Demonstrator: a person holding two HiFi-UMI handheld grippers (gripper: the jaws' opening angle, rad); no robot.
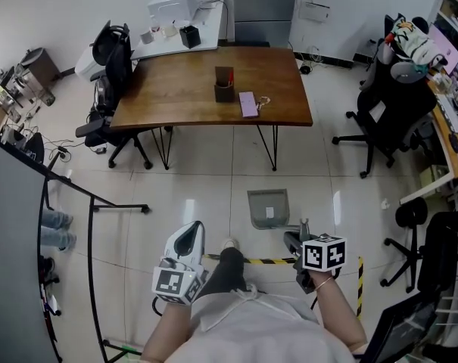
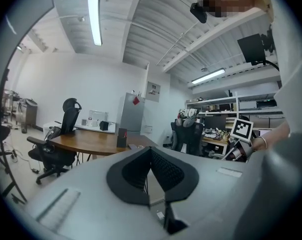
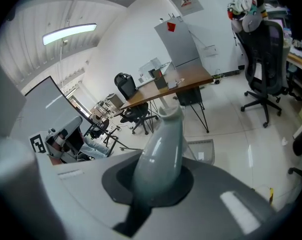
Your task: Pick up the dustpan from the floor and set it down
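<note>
While the person stands on the pale tiled floor on the near side of the brown wooden table, the grey plastic long-handled dustpan sits between the person and that table, off the table's near right corner. Its flat pan faces up towards the head camera; whether the pan touches the tiles I cannot tell.

The right gripper is clamped on the dustpan's rounded pale grey handle – in the right gripper view the handle fills the gap between the jaws and runs out towards the pan and the table. The left gripper hangs on the same near side of the table, further left than the dustpan and apart from it. In the left gripper view its black jaws meet at their tips with nothing between them – only the room shows beyond.

On the table stand a small dark pen holder and, just to its right, a lilac notebook. A black office chair is at the table's left end, and another black office chair stands well off its right end. A strip of yellow-and-black tape crosses the tiles nearer the person than the dustpan.
</note>
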